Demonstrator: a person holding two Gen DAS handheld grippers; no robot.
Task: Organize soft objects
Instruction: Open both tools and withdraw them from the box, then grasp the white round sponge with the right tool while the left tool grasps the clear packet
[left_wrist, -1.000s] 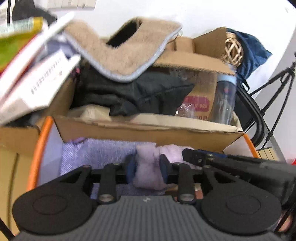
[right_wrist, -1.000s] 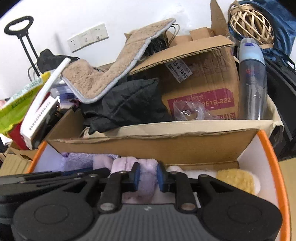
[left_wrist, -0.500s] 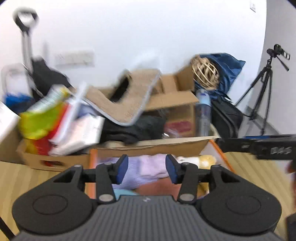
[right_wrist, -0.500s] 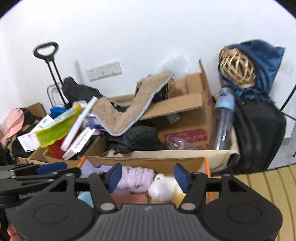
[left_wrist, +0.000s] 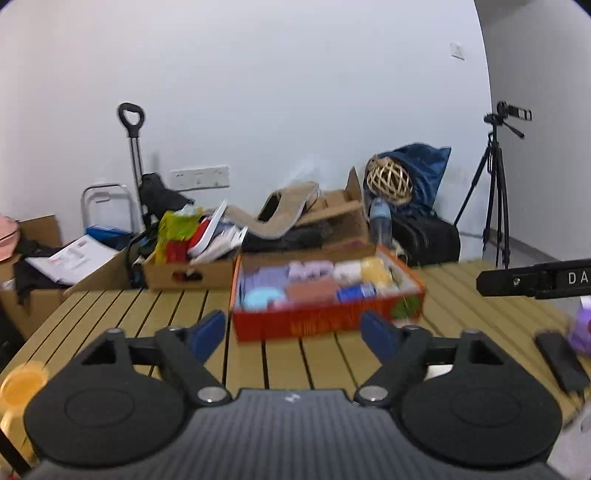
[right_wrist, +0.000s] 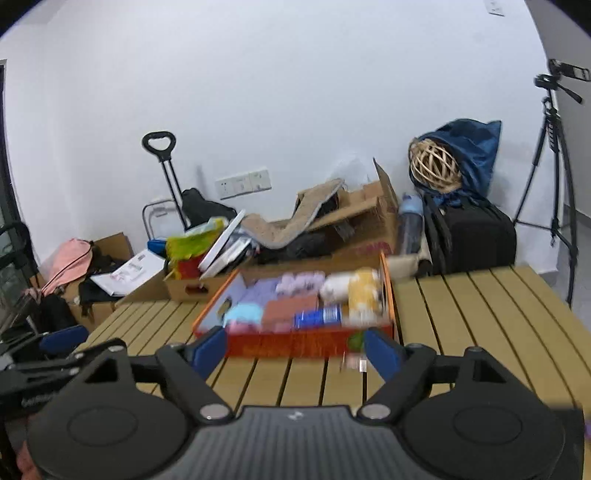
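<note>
An orange-red box (left_wrist: 325, 322) (right_wrist: 295, 341) sits at the far side of the slatted wooden table (left_wrist: 280, 363) (right_wrist: 480, 314). It is packed with soft things: a lilac fluffy roll (left_wrist: 312, 268) (right_wrist: 300, 282), white and yellow plush, a pale blue piece, a brown cloth. My left gripper (left_wrist: 293, 334) hangs well back from the box, jaws still opening, nothing between them. My right gripper (right_wrist: 295, 349) is likewise back from it, jaws opening and empty. A purple soft thing (left_wrist: 581, 328) lies at the right table edge.
Behind the table stand cardboard boxes (right_wrist: 354, 225) piled with clothes and papers, a black bag (right_wrist: 476, 236), a trolley handle (right_wrist: 159, 144) and a camera tripod (left_wrist: 496, 184). A dark flat object (left_wrist: 561, 360) lies on the table's right. An orange blur (left_wrist: 22, 380) shows at the left edge.
Both grippers let go of the lilac fluffy roll in the box, opened wide and pulled back and up, so the whole box and table show.
</note>
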